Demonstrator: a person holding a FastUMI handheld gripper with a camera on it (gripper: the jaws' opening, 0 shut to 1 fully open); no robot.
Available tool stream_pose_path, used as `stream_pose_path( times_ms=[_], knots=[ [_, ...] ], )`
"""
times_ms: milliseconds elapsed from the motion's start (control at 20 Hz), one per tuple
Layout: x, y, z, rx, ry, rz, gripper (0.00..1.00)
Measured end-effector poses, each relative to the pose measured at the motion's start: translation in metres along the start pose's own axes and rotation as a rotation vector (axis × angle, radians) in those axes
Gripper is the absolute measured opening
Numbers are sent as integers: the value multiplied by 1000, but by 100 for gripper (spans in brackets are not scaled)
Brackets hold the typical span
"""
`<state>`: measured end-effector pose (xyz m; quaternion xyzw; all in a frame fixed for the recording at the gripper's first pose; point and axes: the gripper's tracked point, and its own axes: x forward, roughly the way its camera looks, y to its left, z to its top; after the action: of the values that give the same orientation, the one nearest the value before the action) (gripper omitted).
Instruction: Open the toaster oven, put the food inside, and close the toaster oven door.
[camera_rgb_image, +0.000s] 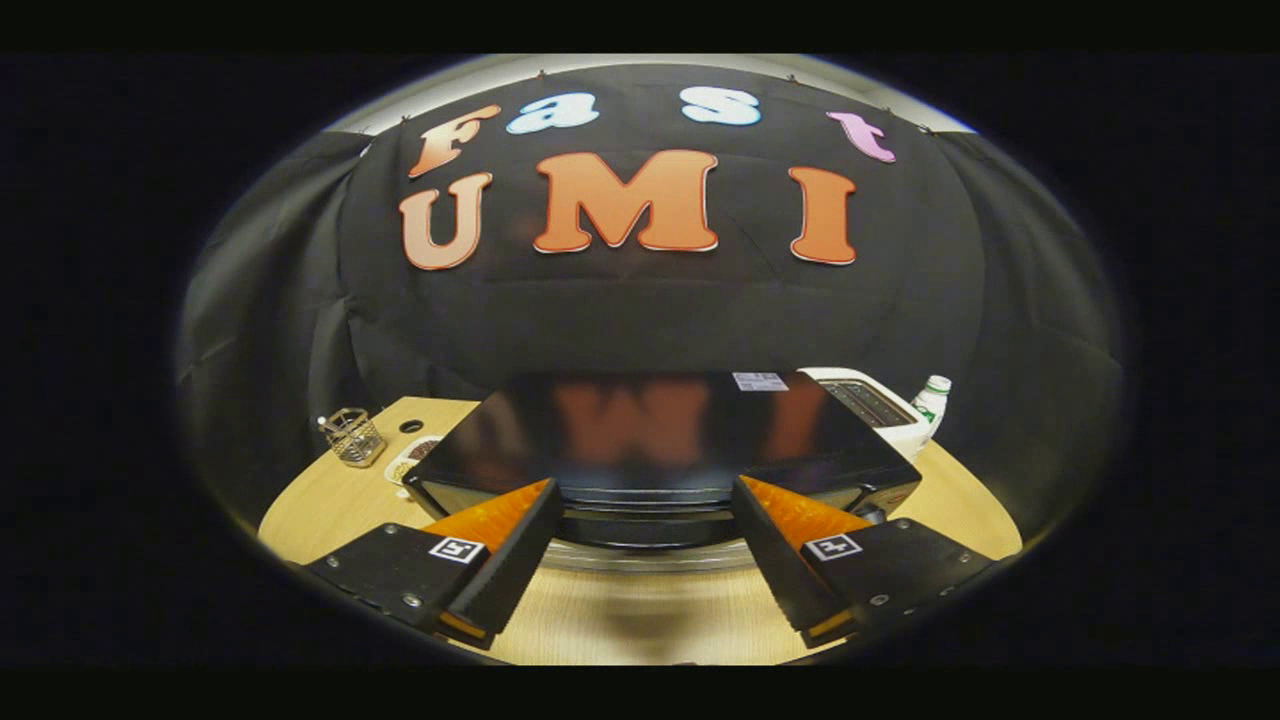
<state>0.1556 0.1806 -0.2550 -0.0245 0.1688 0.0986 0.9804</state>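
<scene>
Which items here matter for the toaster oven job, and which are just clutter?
Job:
- toaster oven, door shut, just ahead of the fingers
- gripper, open
- plate of food, left of the oven

Clutter:
- wire basket
- white appliance
- bottle

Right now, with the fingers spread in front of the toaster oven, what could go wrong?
1. The gripper is open and holds nothing; its fingers sit close to the toaster oven, so pushing ahead may bump its front.
2. The plate and wire holder lie to one side, the bottle to the other; wide swings could knock them.
</scene>
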Motion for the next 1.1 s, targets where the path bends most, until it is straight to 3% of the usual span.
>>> stream_pose_path(
  times_ms=[800,900,1100],
  knots=[
    [-45,0,-29,-22,32,-31,100],
    [-57,-4,-40,39,53,-32,100],
    [-63,0,-52,27,62,-35,99]
  ],
)
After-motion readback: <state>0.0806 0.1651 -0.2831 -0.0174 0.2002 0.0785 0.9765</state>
